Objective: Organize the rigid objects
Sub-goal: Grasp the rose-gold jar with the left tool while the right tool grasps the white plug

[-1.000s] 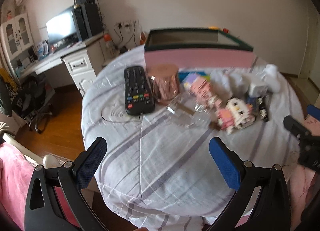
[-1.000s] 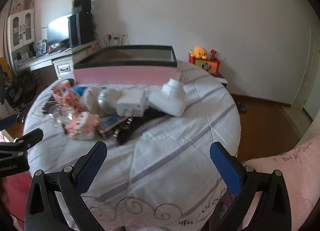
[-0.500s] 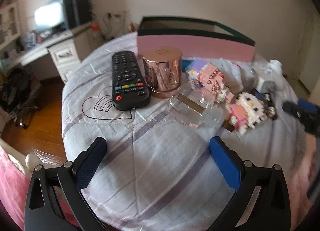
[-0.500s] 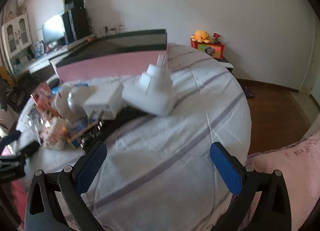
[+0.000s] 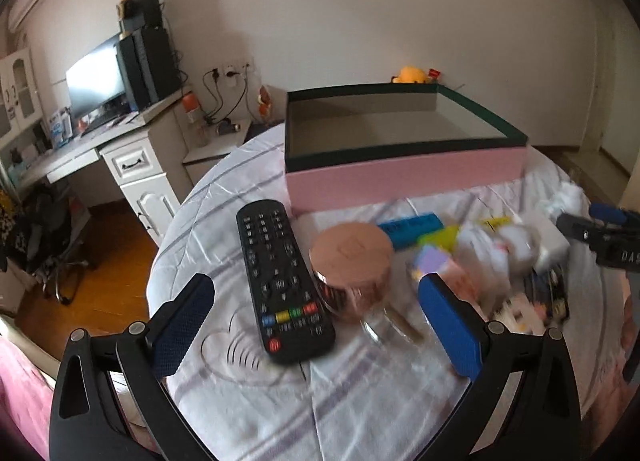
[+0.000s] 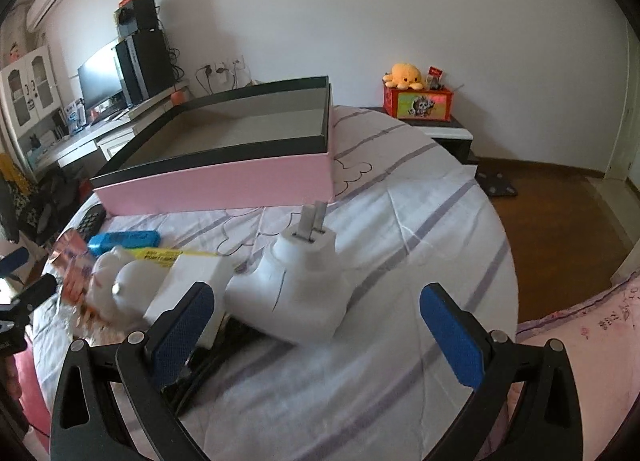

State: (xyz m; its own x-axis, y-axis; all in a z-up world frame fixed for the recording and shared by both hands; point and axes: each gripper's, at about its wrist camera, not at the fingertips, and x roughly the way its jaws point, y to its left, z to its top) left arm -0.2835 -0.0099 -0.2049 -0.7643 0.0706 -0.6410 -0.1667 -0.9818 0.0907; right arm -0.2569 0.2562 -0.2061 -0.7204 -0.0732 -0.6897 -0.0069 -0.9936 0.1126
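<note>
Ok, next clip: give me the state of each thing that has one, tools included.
left tool: open, empty, above the remote and jar
right tool: open, empty, over the white plug adapter
pink box: lidless, nothing visible inside
remote: flat, buttons up
rose-gold jar: upright, lid on
white plug adapter: prongs pointing up
blue case: lying flat

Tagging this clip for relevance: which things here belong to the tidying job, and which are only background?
Job:
pink box
remote control
copper-lidded jar
white plug adapter
blue case
left gripper, right gripper, both open and empty

Background:
desk
monitor
yellow plush toy
</note>
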